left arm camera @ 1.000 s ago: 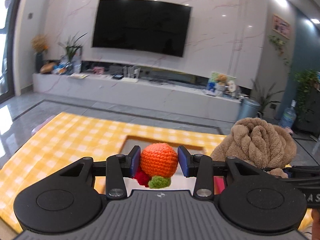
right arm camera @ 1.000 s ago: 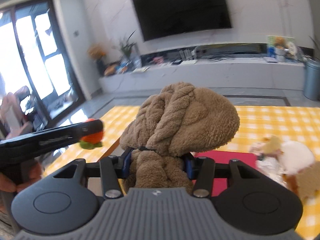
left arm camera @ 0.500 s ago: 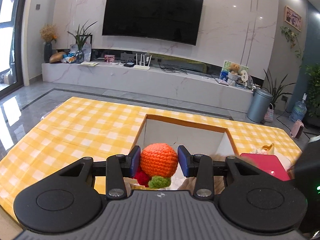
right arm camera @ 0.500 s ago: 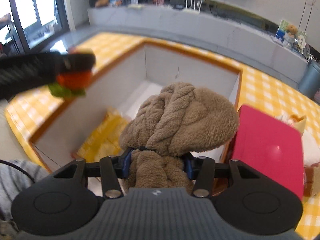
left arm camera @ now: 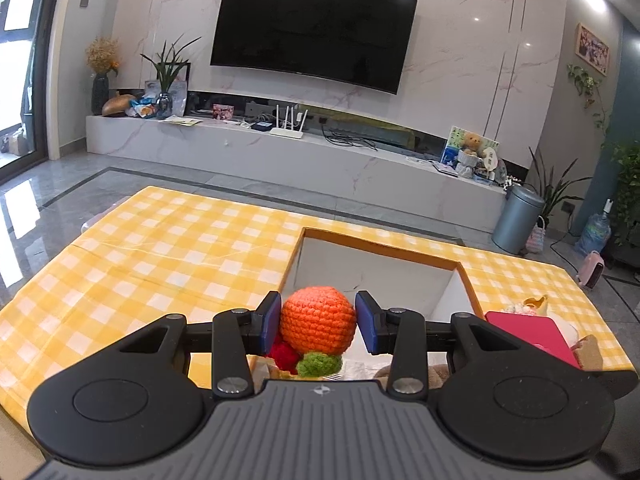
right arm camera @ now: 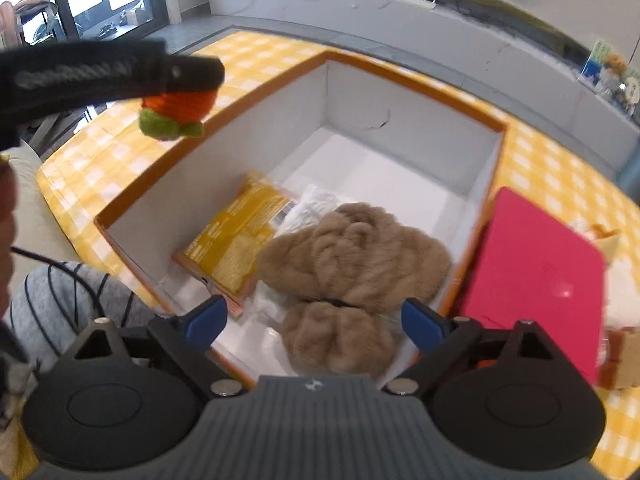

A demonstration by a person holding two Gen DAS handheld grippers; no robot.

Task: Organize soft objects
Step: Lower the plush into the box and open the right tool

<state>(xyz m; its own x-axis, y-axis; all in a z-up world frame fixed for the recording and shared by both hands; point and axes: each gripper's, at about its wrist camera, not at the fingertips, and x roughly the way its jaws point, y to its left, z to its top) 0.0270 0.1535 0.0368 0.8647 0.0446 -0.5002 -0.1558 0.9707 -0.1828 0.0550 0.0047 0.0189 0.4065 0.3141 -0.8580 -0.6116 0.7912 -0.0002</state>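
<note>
My left gripper (left arm camera: pixel 317 322) is shut on an orange crocheted fruit (left arm camera: pixel 318 321) with a green leaf and a red ball under it, held in the air over the near left edge of the open box (left arm camera: pixel 376 246). The fruit also shows in the right wrist view (right arm camera: pixel 176 110), under the left gripper's black body. My right gripper (right arm camera: pixel 316 320) is open and empty above the box (right arm camera: pixel 416 80). The brown plush toy (right arm camera: pixel 352 264) lies inside the box, just below and between the right gripper's blue pads (right arm camera: pixel 208 320).
A yellow packet (right arm camera: pixel 236 240) and white plastic (right arm camera: pixel 312 204) lie on the box floor. A pink lid or book (right arm camera: pixel 532 276) leans at the box's right side. More soft toys (left arm camera: pixel 528 306) sit on the yellow checked tablecloth (left arm camera: pixel 160 248) to the right.
My right gripper has opened and let the brown plush toy drop into the box. My left gripper still holds the orange fruit and has shifted slightly left.
</note>
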